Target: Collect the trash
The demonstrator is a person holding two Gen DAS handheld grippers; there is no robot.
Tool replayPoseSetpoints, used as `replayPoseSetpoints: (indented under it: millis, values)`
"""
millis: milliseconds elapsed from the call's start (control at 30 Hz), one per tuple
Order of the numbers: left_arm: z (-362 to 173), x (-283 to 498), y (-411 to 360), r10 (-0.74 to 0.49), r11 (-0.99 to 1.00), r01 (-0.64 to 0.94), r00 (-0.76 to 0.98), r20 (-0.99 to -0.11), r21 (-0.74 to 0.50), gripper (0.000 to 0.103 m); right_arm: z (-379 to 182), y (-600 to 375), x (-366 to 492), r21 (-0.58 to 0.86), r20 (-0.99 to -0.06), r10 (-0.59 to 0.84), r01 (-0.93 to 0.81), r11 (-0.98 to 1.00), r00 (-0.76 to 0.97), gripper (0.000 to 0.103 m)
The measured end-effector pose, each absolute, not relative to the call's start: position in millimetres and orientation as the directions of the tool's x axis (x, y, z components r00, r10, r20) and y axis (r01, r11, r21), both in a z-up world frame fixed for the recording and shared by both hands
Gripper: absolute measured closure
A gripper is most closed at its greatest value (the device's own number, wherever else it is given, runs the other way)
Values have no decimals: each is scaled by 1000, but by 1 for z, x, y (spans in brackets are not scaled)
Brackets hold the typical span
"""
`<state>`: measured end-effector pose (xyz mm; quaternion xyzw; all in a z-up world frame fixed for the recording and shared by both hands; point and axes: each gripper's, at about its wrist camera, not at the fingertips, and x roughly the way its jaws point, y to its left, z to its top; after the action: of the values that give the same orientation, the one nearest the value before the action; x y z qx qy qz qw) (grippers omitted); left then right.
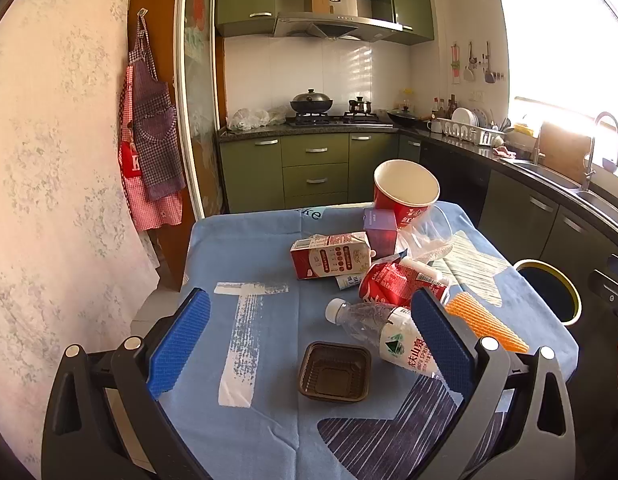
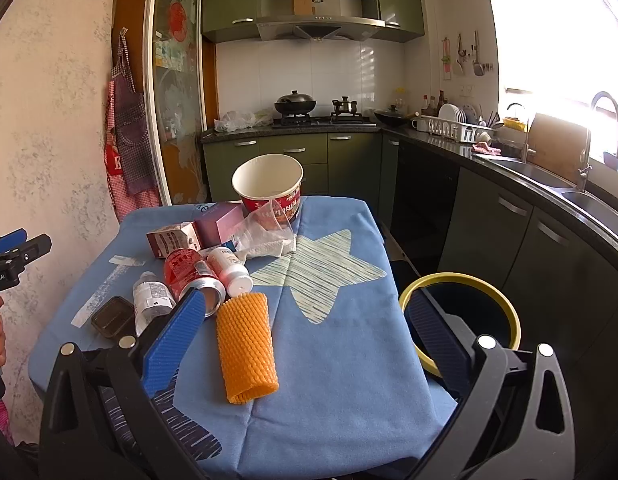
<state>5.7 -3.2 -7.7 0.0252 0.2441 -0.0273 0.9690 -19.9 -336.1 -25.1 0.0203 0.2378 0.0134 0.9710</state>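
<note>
Trash lies on a blue tablecloth point(image 1: 269, 420) point(image 2: 341, 340). Nearest my left gripper point(image 1: 309, 304) are a brown plastic tray point(image 1: 335, 372) point(image 2: 112, 317) and a clear water bottle point(image 1: 389, 336) point(image 2: 149, 296). Behind them lie a red can point(image 1: 397, 284) point(image 2: 189, 272), a red milk carton point(image 1: 331, 255) point(image 2: 173, 240), a purple box point(image 1: 380, 230) point(image 2: 221, 222) and a red paper bowl point(image 1: 405, 192) point(image 2: 269, 184). An orange foam net sleeve point(image 2: 247, 348) point(image 1: 485, 324) lies between the fingers of my right gripper point(image 2: 305, 308). Both grippers are open and hold nothing.
A black bin with a yellow rim point(image 2: 461, 312) point(image 1: 549, 292) stands on the floor to the right of the table. A clear plastic bag point(image 1: 429, 236) point(image 2: 265, 228) and a small white bottle point(image 2: 231, 270) lie among the trash. Green kitchen cabinets point(image 1: 317, 168) stand behind.
</note>
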Motion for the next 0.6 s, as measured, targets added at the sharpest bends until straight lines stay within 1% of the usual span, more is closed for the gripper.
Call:
replayPoseSetpoints:
  millis: [600]
  values:
    - [-10, 9, -4, -47, 997, 70, 874, -483, 30, 4, -29, -339, -19, 47, -470, 33, -12, 999, 882, 6]
